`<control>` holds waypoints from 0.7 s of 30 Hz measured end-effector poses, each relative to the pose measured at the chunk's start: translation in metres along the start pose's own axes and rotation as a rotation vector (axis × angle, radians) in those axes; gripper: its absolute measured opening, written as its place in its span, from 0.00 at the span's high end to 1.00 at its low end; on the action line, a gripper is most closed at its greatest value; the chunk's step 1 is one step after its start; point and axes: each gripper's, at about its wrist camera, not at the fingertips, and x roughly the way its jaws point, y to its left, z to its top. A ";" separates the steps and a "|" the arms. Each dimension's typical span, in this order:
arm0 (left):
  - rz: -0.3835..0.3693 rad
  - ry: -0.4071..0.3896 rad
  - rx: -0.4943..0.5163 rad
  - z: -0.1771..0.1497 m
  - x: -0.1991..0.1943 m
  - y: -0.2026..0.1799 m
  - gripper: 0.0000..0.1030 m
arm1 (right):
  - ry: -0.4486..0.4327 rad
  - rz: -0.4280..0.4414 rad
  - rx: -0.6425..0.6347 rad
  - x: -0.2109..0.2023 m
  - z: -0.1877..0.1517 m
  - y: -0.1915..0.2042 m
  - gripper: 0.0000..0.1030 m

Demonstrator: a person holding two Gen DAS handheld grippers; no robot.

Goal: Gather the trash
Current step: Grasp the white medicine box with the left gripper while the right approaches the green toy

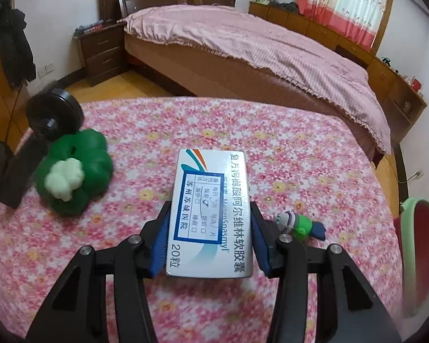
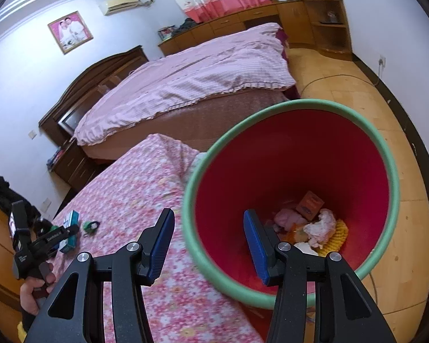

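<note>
Two grippers on show, and the left gripper (image 1: pixel 210 223) has its blue pads (image 1: pixel 160 238) pressed against both long sides of a white medicine box (image 1: pixel 210 214), which sticks out forward between the fingers with its printed label facing up. Below it lies the pink floral tablecloth (image 1: pixel 243 131); whether the box is lifted clear of the cloth or resting on it is hard to tell from this angle. Off to the left sits a green plush toy (image 1: pixel 74 171) with a white lump on top, touching a black stand with a round black disc (image 1: pixel 53 113). Just right of the box, close beside the gripper's finger, lies a small striped green-and-navy sock-like item (image 1: pixel 299 224). Over on the other side, the right gripper (image 2: pixel 208 228) is spread wide with nothing between its fingers, hanging over the near rim of the red trash bin (image 2: pixel 271 171) with its pale green rim. That bin stands at the table's edge, and at its bottom lies a heap of crumpled pink and white scraps, something yellow, and a small orange box (image 2: pixel 310 201). In the right wrist view the boxed gripper appears far left over the cloth, a bare hand (image 2: pixel 33 295) on its handle.
</note>
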 end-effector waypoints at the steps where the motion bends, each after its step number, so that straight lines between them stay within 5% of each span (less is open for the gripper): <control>1: -0.001 -0.008 0.000 0.000 -0.005 0.003 0.51 | 0.002 0.008 -0.007 0.000 0.000 0.004 0.50; 15: 0.094 -0.127 -0.132 -0.018 -0.052 0.082 0.51 | 0.074 0.095 -0.140 0.025 -0.018 0.096 0.50; 21: 0.061 -0.120 -0.183 -0.025 -0.047 0.102 0.51 | 0.153 0.105 -0.216 0.064 -0.035 0.148 0.50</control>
